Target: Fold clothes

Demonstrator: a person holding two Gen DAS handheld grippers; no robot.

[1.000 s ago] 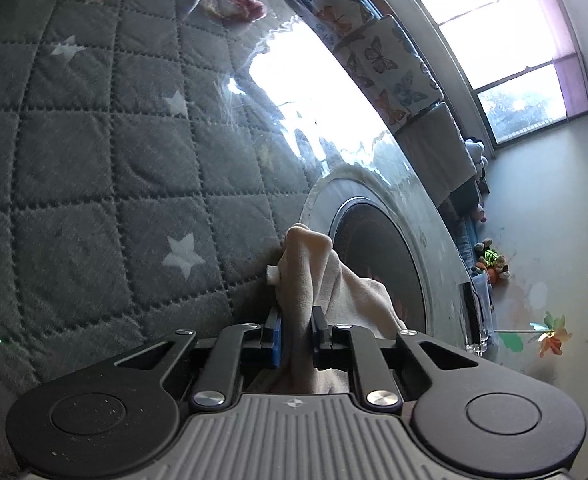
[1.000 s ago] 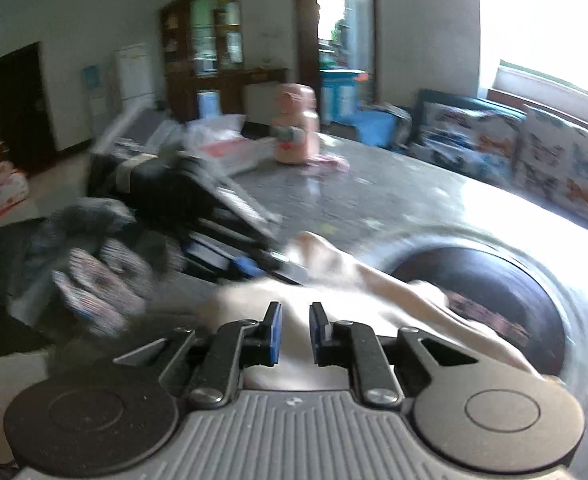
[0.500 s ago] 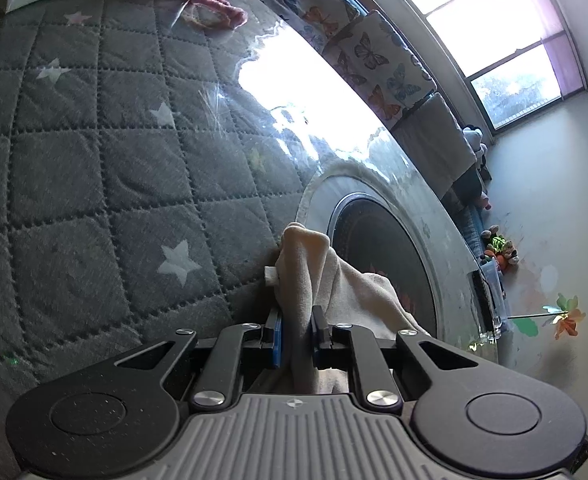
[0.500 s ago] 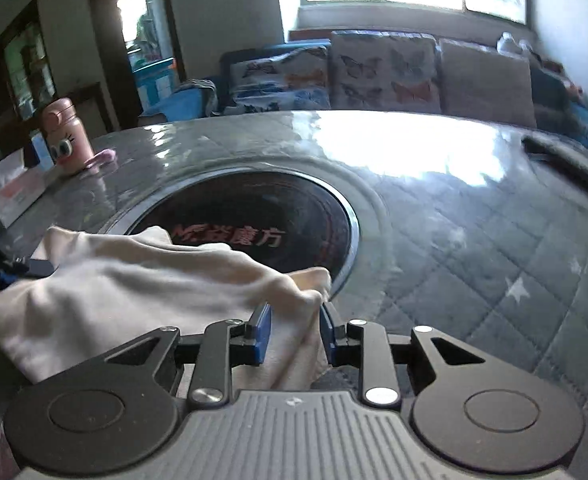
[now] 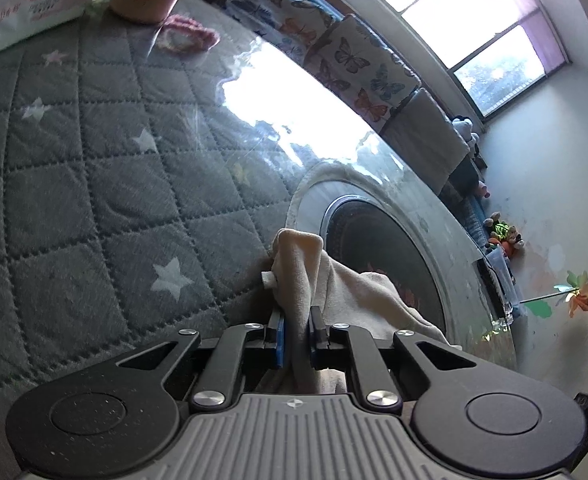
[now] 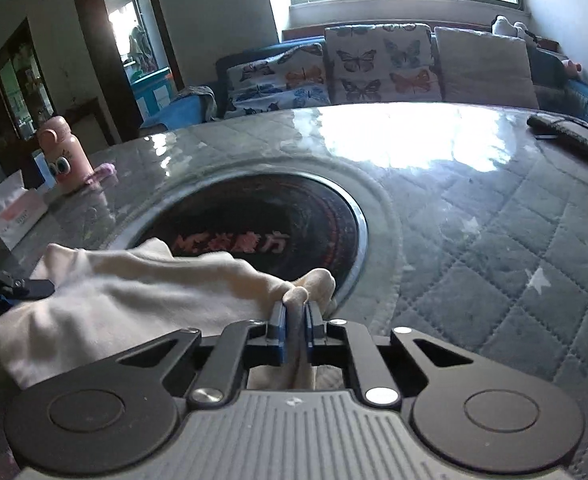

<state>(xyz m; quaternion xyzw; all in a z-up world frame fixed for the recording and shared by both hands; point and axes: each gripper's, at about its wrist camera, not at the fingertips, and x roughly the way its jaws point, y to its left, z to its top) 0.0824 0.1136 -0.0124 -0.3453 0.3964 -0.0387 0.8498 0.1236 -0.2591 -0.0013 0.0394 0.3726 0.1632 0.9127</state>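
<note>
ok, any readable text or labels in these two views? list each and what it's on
"MC…方": pinkish characters on the dark round cooktop set in the table; the middle characters are too blurred to read.
Tissue pack: reddish print, too small and blurred to read.
Pink bottle: a cartoon face only, no words.
Cream garment: a small white tag in the left wrist view, nothing legible.

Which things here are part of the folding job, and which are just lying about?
In the job:
- cream garment
- left hand-held gripper, shut on the garment
- right hand-held gripper, jaws just closed on another corner

Lying about:
- pink bottle
- tissue pack
- pink scrunchie
- butterfly cushions
- round black hotplate
</note>
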